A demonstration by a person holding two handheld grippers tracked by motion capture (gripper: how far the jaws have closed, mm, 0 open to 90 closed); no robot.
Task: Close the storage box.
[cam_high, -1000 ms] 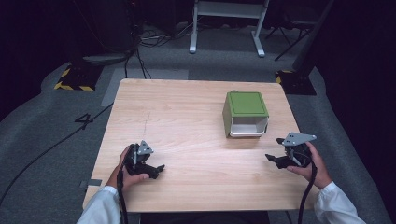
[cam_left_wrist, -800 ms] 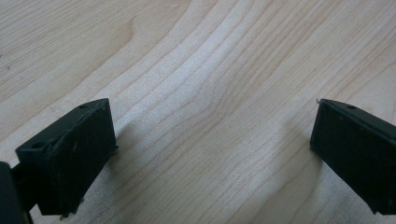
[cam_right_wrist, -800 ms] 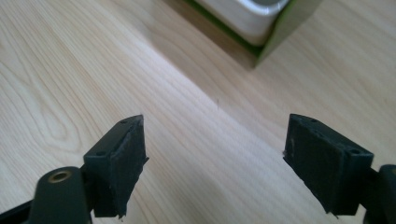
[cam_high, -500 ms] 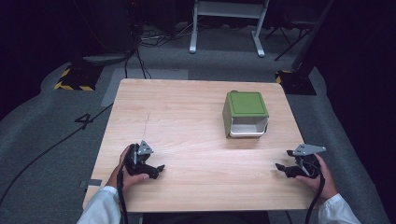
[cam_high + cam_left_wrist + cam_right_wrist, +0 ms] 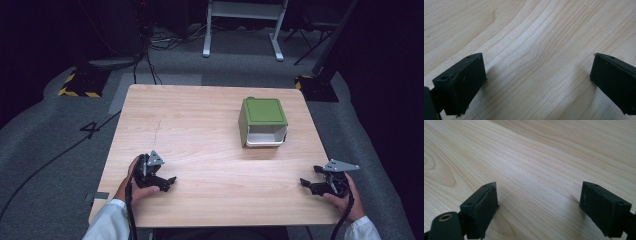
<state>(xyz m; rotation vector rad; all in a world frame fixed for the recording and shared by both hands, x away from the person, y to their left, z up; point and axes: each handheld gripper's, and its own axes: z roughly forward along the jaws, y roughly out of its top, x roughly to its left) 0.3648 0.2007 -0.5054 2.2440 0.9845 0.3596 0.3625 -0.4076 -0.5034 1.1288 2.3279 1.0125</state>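
Sitting toward the desk's [image 5: 210,125] far right in the high view, a green box [image 5: 263,121] is showing its white open front to the person. Left gripper [image 5: 161,181] is resting well to the box's near left, right gripper [image 5: 311,183] near-right of the box by the desk edge, both held in hands. Left gripper view: jaws are standing wide apart over bare wood, holding nothing. Right gripper view: jaws are likewise spread wide, empty, over wood grain.

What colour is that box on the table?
The box is green on top and sides, with a white inside at its open front; the high view shows it best.
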